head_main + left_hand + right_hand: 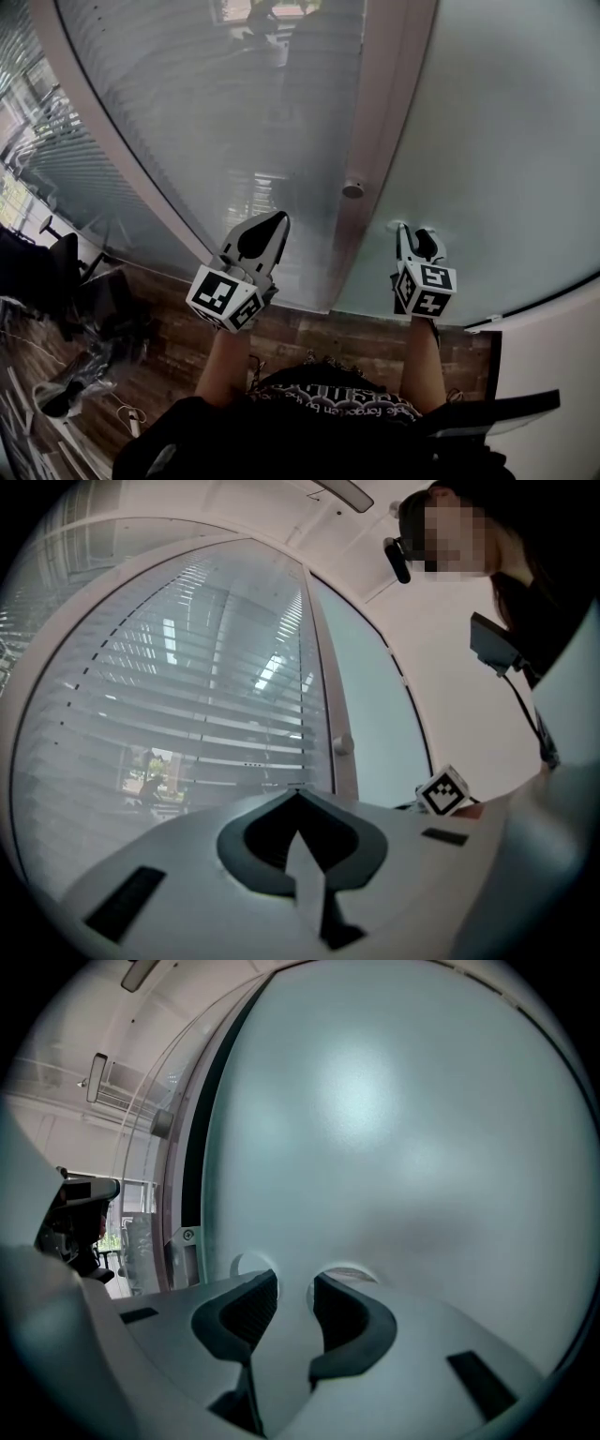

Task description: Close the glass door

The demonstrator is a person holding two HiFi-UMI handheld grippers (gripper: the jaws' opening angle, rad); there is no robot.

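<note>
The person's dark top (pixel 319 394) fills the bottom of the head view, with both forearms reaching up from it to the tongs. The left gripper (pixel 277 223) has its jaws together on nothing, and its tip points at the striped pane (pixel 216 122) just left of the post (pixel 375 141). The right gripper (pixel 414 234) has its jaws a narrow way apart. Only pale glass shows in the slit between them, so I judge it is holding nothing. Its tips are up against the door (pixel 506 141), which I take to be the frosted pane right of the post, beside two round fittings (pixel 347 1274) set in the glass.

The door stands upright, with its left edge next to the post, and a small knob (pixel 352 188) sits on that post. In the right gripper view a dark strip (pixel 192 1147) runs between the door's edge and the frame. I cannot tell whether this is an open gap or only a seal. By this showing the door is at or very near the frame, so the swing looks mostly done. What may be left is a last push from the right gripper and a check that the door sits home; no latch shows.

No container of any kind is in view — only the panes, the post and the wood floor (pixel 375 337) below.
</note>
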